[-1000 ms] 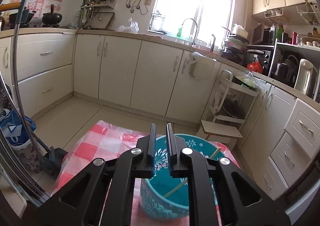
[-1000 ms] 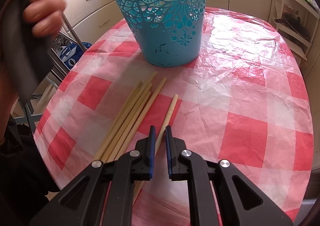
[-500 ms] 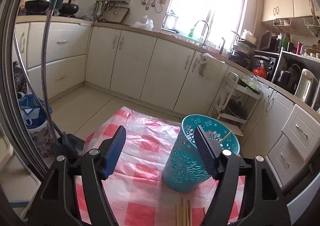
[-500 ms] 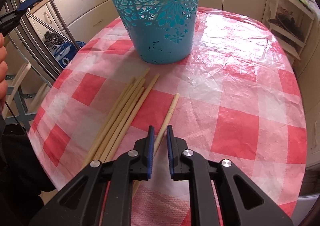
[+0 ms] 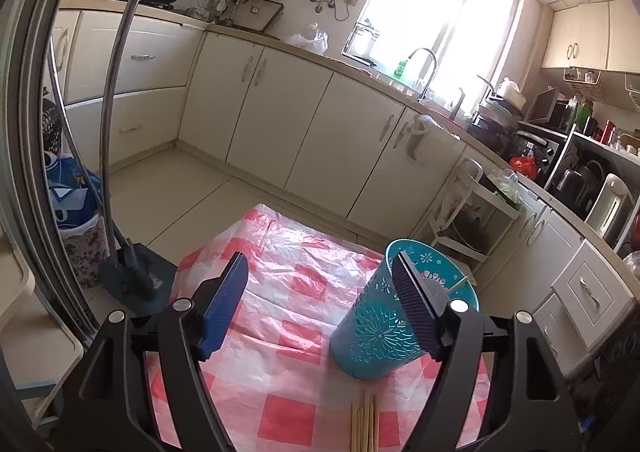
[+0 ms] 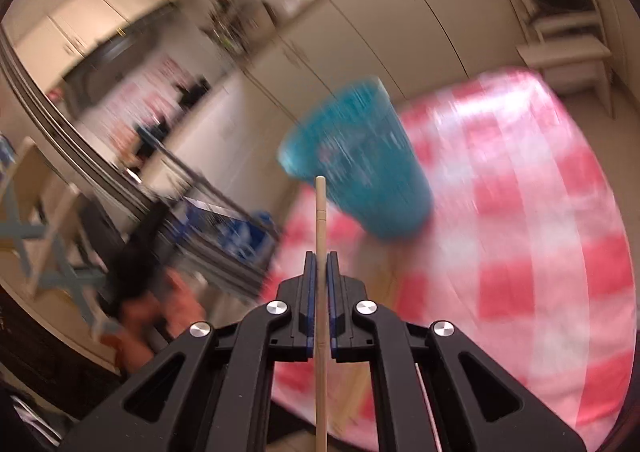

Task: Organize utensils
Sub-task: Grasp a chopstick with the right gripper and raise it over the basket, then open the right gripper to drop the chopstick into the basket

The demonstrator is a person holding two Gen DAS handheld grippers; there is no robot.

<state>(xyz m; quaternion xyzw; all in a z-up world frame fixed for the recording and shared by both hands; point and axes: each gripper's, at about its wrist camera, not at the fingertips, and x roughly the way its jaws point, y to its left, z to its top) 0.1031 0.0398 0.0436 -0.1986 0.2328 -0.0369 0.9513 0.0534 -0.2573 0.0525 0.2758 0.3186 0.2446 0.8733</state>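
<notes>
R fingers (image 6: 320, 264) clamp chopstick (image 6: 321, 211) lengthwise.

The loose chopsticks (image 5: 365, 426) beside the teal holder (image 5: 384, 328) are cut off by the bottom edge. In the right wrist view the holder and desk (image 6: 532, 211) are smeared by blur.

No readable text or labels.

I note a glossy, wrinkled plastic cover (image 5: 280, 316) on the worktop, a pierced teal plastic holder (image 5: 376, 336), and matt pale wooden chopsticks (image 5: 364, 428).
</notes>
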